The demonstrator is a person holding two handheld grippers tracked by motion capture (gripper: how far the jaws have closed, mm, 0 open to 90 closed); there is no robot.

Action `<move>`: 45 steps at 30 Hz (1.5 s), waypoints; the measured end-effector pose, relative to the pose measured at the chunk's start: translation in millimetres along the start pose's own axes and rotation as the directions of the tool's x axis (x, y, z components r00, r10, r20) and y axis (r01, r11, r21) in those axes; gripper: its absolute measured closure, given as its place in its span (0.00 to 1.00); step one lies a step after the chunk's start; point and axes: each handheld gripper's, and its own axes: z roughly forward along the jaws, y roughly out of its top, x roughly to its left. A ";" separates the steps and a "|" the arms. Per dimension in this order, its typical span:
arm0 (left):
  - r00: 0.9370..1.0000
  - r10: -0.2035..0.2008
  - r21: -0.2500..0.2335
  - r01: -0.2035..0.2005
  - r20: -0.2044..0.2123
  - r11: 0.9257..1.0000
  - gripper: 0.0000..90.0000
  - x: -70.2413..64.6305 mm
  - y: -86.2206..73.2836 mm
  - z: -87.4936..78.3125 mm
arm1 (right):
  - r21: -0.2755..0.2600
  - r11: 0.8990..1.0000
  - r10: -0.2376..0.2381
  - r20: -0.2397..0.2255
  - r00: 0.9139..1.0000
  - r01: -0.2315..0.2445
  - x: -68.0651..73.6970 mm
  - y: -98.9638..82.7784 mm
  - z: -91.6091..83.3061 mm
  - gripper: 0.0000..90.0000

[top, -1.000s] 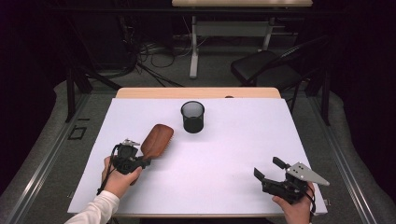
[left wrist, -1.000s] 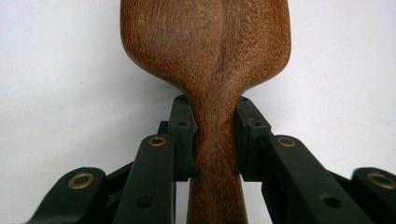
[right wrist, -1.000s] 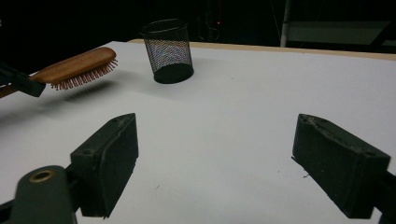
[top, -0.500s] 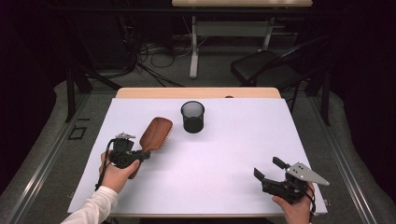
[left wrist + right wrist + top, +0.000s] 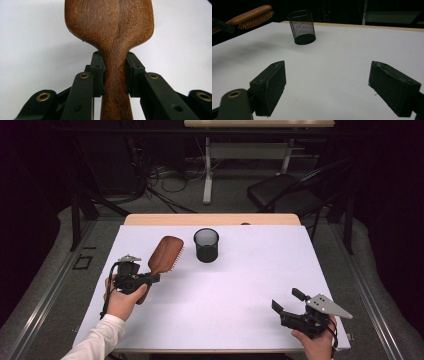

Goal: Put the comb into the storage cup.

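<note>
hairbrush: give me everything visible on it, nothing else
The hairbrush is reddish-brown wood with visible grain: a broad oval paddle head narrowing to a slim handle. Pale bristles line its underside, as the right gripper view shows. The left gripper is shut on the neck of the handle just below the head, a pad pressed to each side. The brush hangs above the white table, roughly level, bristles down, head pointing away from the person, left of the black mesh cup and apart from it.

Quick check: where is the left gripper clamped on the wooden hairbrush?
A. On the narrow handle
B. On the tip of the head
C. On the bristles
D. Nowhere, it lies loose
A: the left gripper pinches the hairbrush at its narrow handle, just below the head.
</note>
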 end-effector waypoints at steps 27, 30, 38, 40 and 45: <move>0.999 0.045 -0.086 -0.042 0.030 0.995 0.80 -15.1 41.4 -10.9 | 0.014 1.000 -0.006 -0.012 1.000 0.006 2.0 -1.2 4.1 0.15; 0.998 0.048 -0.090 -0.044 0.045 0.995 0.80 -17.1 45.0 -10.7 | 0.017 1.000 -0.008 -0.015 1.000 0.009 2.5 -0.8 4.3 0.15; 0.996 0.068 -0.112 -0.060 0.065 0.992 0.80 -24.1 53.0 -8.2 | 0.031 0.999 -0.011 -0.035 0.999 0.012 1.6 0.4 8.6 0.16; 0.995 0.074 -0.112 -0.066 0.070 0.992 0.80 -25.9 54.7 -6.0 | 0.036 0.999 -0.013 -0.054 0.998 0.015 2.5 1.5 11.2 0.16; 0.993 0.085 -0.110 -0.076 0.086 0.991 0.80 -30.4 58.5 0.0 | 0.055 0.998 -0.034 -0.082 0.996 0.038 8.1 8.1 17.0 0.16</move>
